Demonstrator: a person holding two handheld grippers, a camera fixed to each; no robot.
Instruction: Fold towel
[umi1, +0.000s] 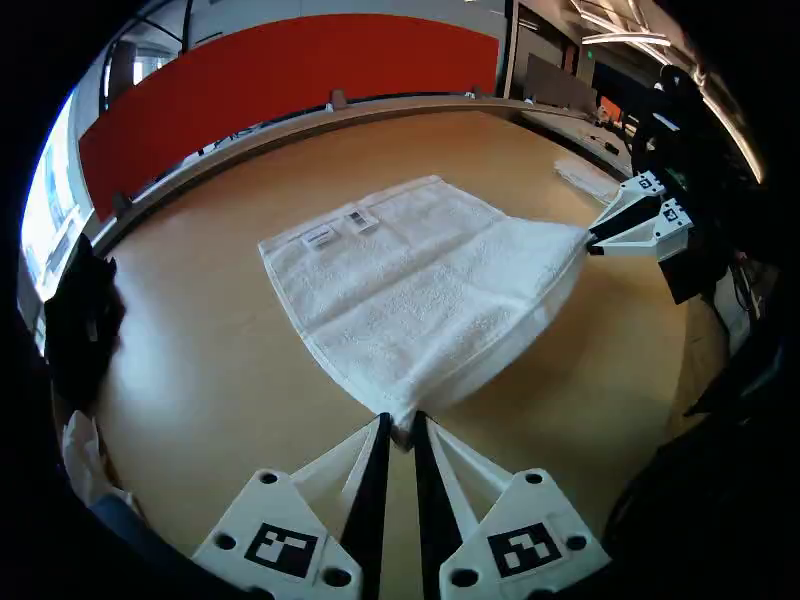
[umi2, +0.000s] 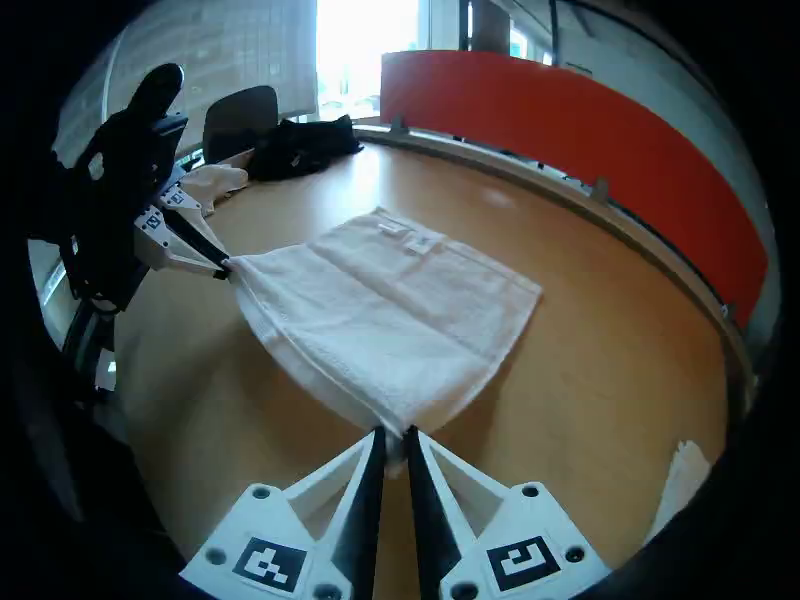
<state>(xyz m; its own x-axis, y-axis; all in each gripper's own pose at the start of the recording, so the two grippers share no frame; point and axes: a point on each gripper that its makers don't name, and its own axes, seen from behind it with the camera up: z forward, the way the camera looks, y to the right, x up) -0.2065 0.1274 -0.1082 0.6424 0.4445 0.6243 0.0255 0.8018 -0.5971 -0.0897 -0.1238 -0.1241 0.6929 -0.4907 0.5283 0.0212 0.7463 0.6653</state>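
Left claw (umi1: 400, 428) and right claw (umi2: 393, 438) are each clenched on a corner of the white towel (umi1: 420, 290), spread toward 12 o'clock on the tabletop (umi1: 200, 350), the edge between them lifted. The pinched corners are hidden between the fingers (umi1: 376, 470).

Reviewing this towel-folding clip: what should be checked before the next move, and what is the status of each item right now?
1. Left hand-held gripper shut on a corner of the towel: ok.
2. Right hand-held gripper shut on the neighbouring corner: ok.
3. Held edge raised off the table: ok.
4. Far edge with the labels lying flat: ok.
5. All towel layers caught in each pinch: cannot tell.
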